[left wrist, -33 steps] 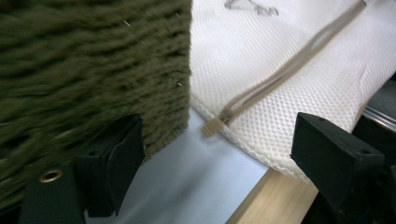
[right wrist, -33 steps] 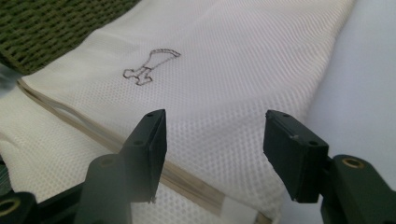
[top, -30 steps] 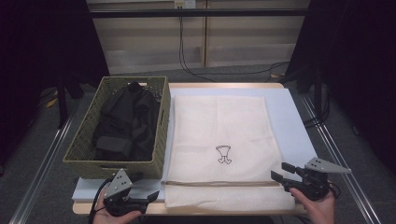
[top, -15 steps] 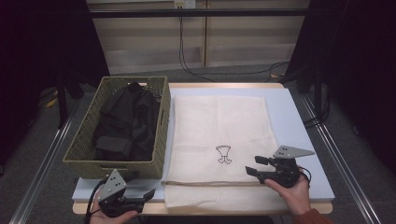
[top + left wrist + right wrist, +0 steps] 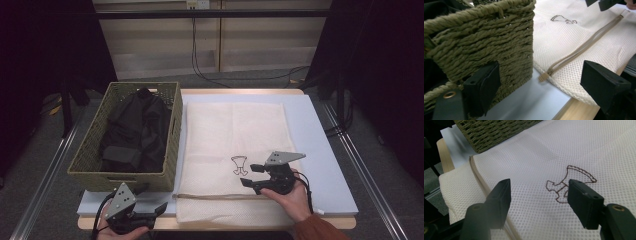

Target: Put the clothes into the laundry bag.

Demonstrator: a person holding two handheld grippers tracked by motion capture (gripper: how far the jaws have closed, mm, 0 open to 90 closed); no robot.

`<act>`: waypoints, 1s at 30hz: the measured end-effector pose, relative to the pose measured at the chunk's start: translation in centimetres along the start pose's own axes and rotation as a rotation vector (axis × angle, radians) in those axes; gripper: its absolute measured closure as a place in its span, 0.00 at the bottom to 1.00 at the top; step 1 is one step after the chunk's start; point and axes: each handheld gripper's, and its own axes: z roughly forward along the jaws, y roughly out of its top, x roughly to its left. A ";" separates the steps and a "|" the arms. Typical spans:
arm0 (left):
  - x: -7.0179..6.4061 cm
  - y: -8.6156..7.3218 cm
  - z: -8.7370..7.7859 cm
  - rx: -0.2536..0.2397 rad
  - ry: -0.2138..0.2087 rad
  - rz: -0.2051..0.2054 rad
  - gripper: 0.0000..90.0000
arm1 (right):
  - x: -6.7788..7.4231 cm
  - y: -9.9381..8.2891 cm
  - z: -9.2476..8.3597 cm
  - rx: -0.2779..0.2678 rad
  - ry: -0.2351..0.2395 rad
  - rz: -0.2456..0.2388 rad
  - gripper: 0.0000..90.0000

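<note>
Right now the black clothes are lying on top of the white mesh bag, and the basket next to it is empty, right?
Not quite. The black clothes lie inside the woven basket, so it isn't empty. The white mesh bag beside it has nothing on top; the right gripper hovers open over its little drawing. The high view shows this.

A wooden table [image 5: 240, 92] carries a pale blue mat [image 5: 320, 150] (basket [image 5: 100, 170] and mesh bag [image 5: 235, 130] on top).

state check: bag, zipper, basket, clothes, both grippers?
mesh laundry bag: flat on the mat, empty-looking
zipper: closed, pull at the basket end
wicker basket: upright, holding clothes
black clothes: piled in the basket
left gripper: open, empty
right gripper: open above the bag, jaws just widened, empty
</note>
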 end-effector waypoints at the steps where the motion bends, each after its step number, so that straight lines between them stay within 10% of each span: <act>1: 0.0 0.0 0.0 -0.002 -0.004 -0.006 0.18 | 0.0 0.1 0.4 0.001 0.000 -0.018 0.39; 7: 0.1 0.0 0.2 0.017 -0.004 0.002 0.18 | 0.9 0.4 2.8 0.066 0.074 -0.083 0.38; 15: -0.1 0.1 0.4 0.023 -0.011 0.017 0.18 | 1.1 -1.5 3.7 0.192 0.051 -0.128 0.39; 30: 0.0 0.1 0.4 0.033 -0.016 0.018 0.18 | 1.3 -3.1 2.8 0.171 0.033 -0.194 0.37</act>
